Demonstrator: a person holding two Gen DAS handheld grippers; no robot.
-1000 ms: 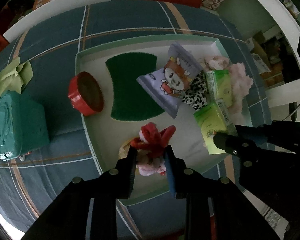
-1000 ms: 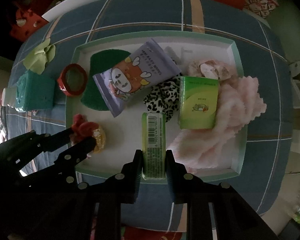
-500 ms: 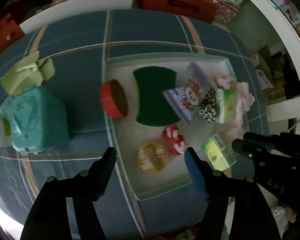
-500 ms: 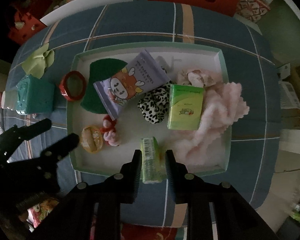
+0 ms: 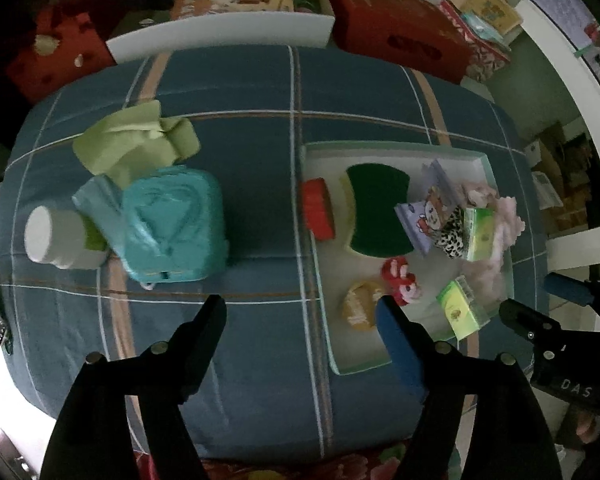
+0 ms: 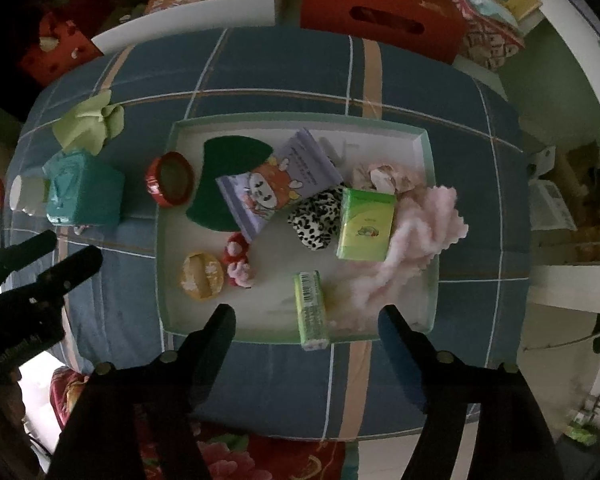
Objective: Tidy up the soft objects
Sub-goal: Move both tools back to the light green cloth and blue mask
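**Claws opening above the tray, nothing held**

Tray (image 6: 430, 152), pale green-rimmed and white-floored, is my landmark; it sits on the blue plaid cover (image 6: 280, 80). My right gripper (image 6: 305, 318) hangs above the tray's near edge, its jaws opening and already wide. The narrow green tissue pack (image 6: 311, 310) lies between them, untouched, poking over the near rim. My left gripper (image 5: 300, 314) hangs over the plaid cover just left of the tray, jaws also opening wide, with only cloth beneath them.

Inside the tray, toward its near-left corner, I see the red plush toy (image 6: 238, 258) lying beside a round yellow bun-like piece (image 6: 202, 276). The dark green sponge (image 6: 224, 176) lies at the far left, the purple cartoon packet (image 6: 276, 184) overlapping its right side. A leopard-print scrunchie (image 6: 316, 222) touches the larger green tissue pack (image 6: 366, 224) at centre-right, and pink fluffy cloth (image 6: 416, 240) fills the right side. A red ring-shaped tin (image 6: 170, 180) rests across the tray's left rim. Well left of the tray stand a teal bundle (image 5: 172, 224) and a light green cloth (image 5: 136, 140).
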